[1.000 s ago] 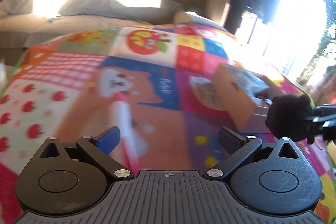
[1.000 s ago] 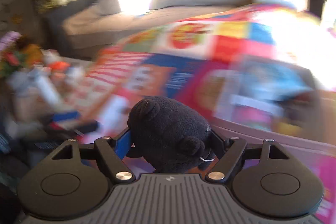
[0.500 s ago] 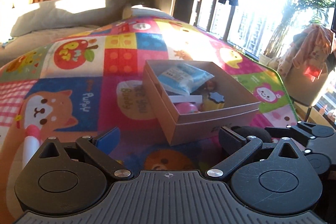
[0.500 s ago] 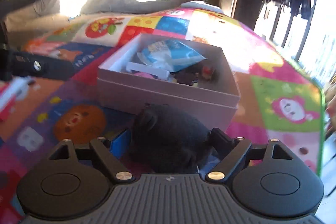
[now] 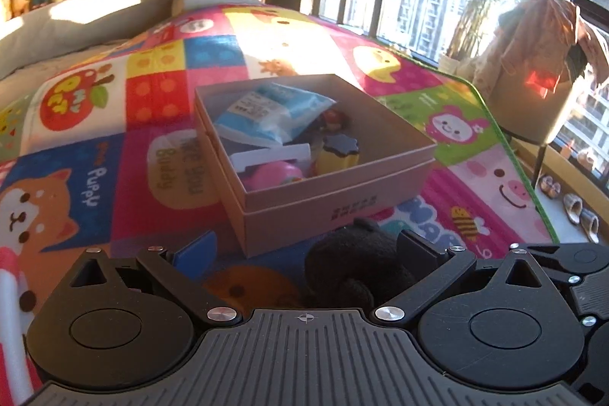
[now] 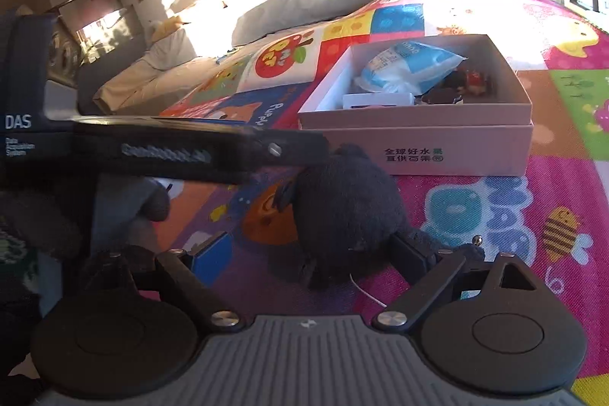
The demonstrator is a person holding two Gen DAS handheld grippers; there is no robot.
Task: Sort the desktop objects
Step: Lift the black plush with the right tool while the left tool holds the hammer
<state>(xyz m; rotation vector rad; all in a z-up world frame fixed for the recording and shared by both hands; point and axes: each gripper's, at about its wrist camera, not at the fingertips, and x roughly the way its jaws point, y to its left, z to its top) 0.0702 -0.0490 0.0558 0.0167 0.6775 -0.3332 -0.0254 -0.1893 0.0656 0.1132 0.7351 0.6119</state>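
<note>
One black plush toy [image 6: 342, 208] – one open box [image 6: 418, 147]

The left gripper [image 5: 304, 248] fills the bottom of the view, its jaws wide apart. A black plush toy [image 5: 356, 265] lies on the colourful play mat [image 5: 114, 155] between them, close against the right finger [image 5: 416, 248]. At twelve o'clock from the toy, just beyond it, sits an open cardboard box [image 5: 342, 208] holding a blue packet [image 5: 270, 115], a pink item [image 5: 274, 174] and a yellow cup with a dark lid [image 5: 338, 151]. At four o'clock, part of the right gripper [image 5: 578, 276] shows.

R gripper [image 6: 310, 259] fingers opening; L gripper [image 5: 304, 248] fingers wide
</note>
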